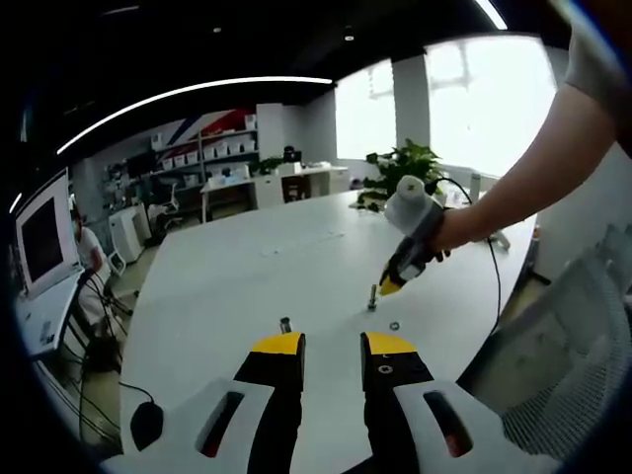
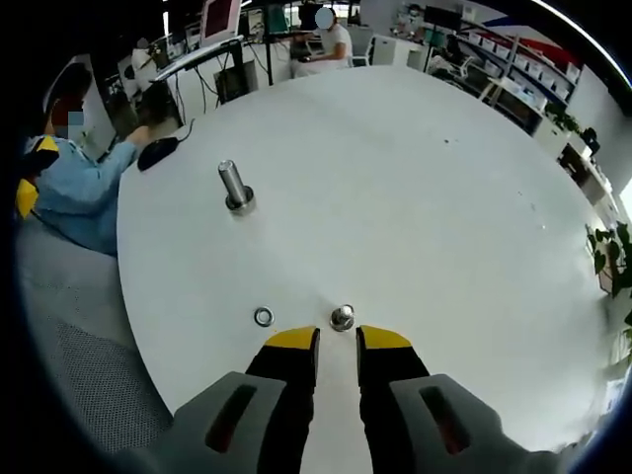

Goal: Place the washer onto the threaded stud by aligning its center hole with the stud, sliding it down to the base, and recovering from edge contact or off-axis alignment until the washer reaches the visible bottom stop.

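A small metal washer (image 2: 263, 316) lies flat on the white table (image 2: 395, 178), just left of my right gripper's tips. A short threaded stud (image 2: 342, 317) stands directly ahead of my right gripper (image 2: 338, 341), whose jaws are open and hold nothing. Farther off, a taller stud (image 2: 234, 186) stands upright. In the left gripper view, the right gripper (image 1: 392, 286) is held by a hand and points down beside the short stud (image 1: 372, 296), with the washer (image 1: 394, 325) on the table close by. My left gripper (image 1: 334, 346) is open and empty, and the other stud (image 1: 285, 324) is just beyond its left jaw.
A black mouse (image 2: 158, 153) lies near the table's edge, by a person's blue sleeve (image 2: 79, 188). A mesh chair (image 1: 583, 336) stands beside the table. A potted plant (image 1: 405, 163) sits at the far end. Desks and a monitor (image 1: 44, 237) lie beyond.
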`<state>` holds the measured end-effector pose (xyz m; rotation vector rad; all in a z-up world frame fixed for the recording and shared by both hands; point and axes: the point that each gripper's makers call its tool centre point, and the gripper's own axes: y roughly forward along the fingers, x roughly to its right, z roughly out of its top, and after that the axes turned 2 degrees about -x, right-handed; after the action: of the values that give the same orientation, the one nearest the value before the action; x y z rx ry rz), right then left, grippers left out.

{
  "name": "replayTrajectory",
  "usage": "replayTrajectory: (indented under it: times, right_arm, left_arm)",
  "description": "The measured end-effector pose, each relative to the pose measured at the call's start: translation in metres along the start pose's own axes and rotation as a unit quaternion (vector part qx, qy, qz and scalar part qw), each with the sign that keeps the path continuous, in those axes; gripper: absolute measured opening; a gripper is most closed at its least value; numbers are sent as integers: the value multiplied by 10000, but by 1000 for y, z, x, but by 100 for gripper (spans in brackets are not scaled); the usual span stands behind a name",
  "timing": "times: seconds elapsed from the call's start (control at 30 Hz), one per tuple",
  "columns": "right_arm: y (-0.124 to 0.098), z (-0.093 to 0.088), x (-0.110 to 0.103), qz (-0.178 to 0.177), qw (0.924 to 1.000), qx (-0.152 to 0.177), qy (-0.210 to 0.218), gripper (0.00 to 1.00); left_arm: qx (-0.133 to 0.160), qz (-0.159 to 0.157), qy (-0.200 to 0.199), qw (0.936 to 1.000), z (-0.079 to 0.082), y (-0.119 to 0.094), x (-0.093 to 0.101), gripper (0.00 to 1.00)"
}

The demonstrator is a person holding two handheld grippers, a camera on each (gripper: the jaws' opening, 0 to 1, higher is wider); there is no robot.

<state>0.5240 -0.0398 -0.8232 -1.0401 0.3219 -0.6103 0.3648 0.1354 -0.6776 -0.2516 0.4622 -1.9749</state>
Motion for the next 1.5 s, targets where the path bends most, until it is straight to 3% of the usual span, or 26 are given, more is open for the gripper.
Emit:
replayTrajectory:
  times: [1.07, 1.5]
  right_arm:
    - [10, -46, -37, 135, 9996, -232, 93, 23]
    - [17, -53, -46, 207, 9993, -274, 121, 23]
  left_arm:
    - [-37, -55, 55, 10000, -1, 1, 3, 21]
    - [-56, -40, 61, 10000, -2, 1, 3, 21]
